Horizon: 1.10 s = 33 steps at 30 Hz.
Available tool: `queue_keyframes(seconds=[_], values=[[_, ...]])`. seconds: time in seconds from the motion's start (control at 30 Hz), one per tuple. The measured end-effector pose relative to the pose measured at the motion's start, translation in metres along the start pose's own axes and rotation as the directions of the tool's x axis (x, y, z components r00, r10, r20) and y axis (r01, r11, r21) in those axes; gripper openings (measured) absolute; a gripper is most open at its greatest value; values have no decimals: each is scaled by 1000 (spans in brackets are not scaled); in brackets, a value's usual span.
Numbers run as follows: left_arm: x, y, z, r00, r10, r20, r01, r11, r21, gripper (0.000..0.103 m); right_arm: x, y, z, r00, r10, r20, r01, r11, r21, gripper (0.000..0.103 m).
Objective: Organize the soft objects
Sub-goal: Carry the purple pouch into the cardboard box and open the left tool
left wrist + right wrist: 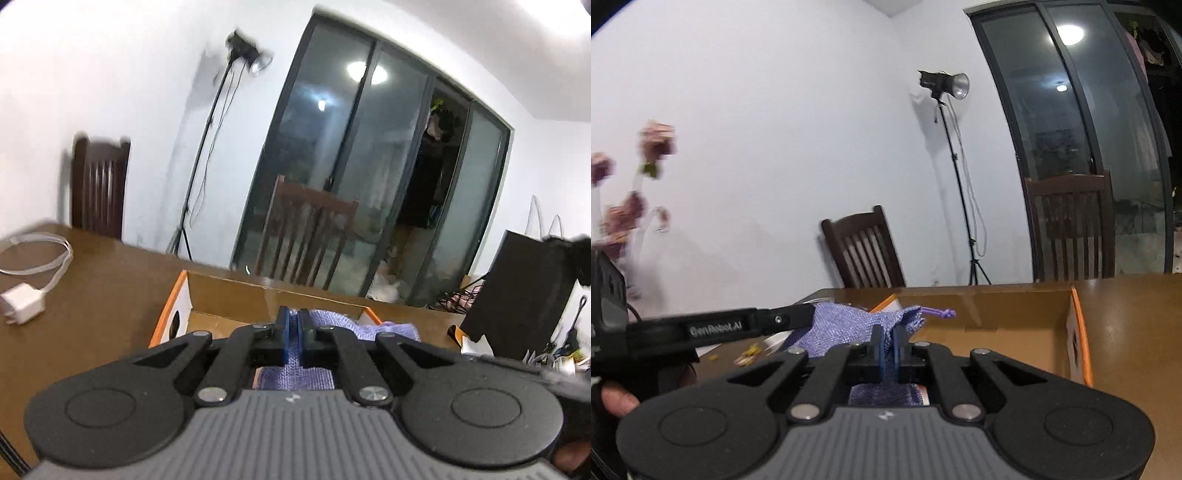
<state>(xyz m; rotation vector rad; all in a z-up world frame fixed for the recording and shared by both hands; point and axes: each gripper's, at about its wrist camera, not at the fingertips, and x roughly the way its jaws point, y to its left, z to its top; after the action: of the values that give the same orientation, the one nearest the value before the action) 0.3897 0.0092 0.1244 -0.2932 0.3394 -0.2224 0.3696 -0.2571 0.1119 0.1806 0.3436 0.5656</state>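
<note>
A purple knitted drawstring pouch point(846, 325) hangs stretched between both grippers. My right gripper point(886, 341) is shut on one edge of it, and the knotted cord point(942, 314) sticks out to the right. My left gripper point(809, 314) reaches in from the left in the right wrist view and pinches the other edge. In the left wrist view the left gripper point(294, 323) has its blue pads closed on the purple pouch point(332, 325). Just beyond stands an open cardboard box point(997, 306) with an orange rim; the same box point(221, 295) lies under and ahead of the pouch.
On the brown table lie a white charger point(22, 302) with its coiled cable at the left and a black panel point(517, 295) at the right. Small yellow scraps point(750, 354) sit near the left hand. Two dark wooden chairs, a light stand point(945, 85) and glass doors stand behind.
</note>
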Motion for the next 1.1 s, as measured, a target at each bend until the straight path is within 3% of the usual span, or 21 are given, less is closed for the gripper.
queue_keyframes(seconds=[0.13,0.23,0.43,0.5,0.53,0.57,0.6,0.67,0.73,0.8,0.93,1.1], values=[[64,37,20,995,67,-77,-70,997,-36,5,86,-27,17,996,-22,-87,30,995,97,4],[104,49,19,983,139,-121,-140,990,0,5,136,-42,15,988,-49,-144,69,988,139,4],[141,54,5,949,257,-184,-235,962,136,9,180,-46,-6,965,-86,-247,117,987,113,5],[137,59,0,943,265,-202,-242,961,131,10,185,-42,-15,960,-92,-265,118,989,84,8],[134,61,2,946,255,-202,-236,965,113,17,187,-41,-17,958,-89,-272,115,990,81,13],[129,64,4,949,250,-194,-234,967,100,35,190,-40,-19,954,-86,-288,112,991,74,15],[125,65,7,952,250,-179,-236,967,95,41,192,-39,-19,951,-81,-300,106,992,69,17],[115,61,10,955,256,-147,-242,964,107,45,190,-34,-21,953,-78,-293,99,994,56,33],[107,55,10,951,284,-124,-267,954,136,49,186,-30,-21,959,-63,-277,76,996,40,41],[97,49,13,953,282,-110,-266,954,138,51,180,-27,-16,964,-56,-261,68,997,36,42],[67,41,23,954,288,-83,-281,955,92,56,159,-19,-2,976,-78,-201,80,997,-1,55],[9,16,32,951,310,-2,-307,942,138,73,104,-3,24,993,-86,-81,85,996,-15,70]])
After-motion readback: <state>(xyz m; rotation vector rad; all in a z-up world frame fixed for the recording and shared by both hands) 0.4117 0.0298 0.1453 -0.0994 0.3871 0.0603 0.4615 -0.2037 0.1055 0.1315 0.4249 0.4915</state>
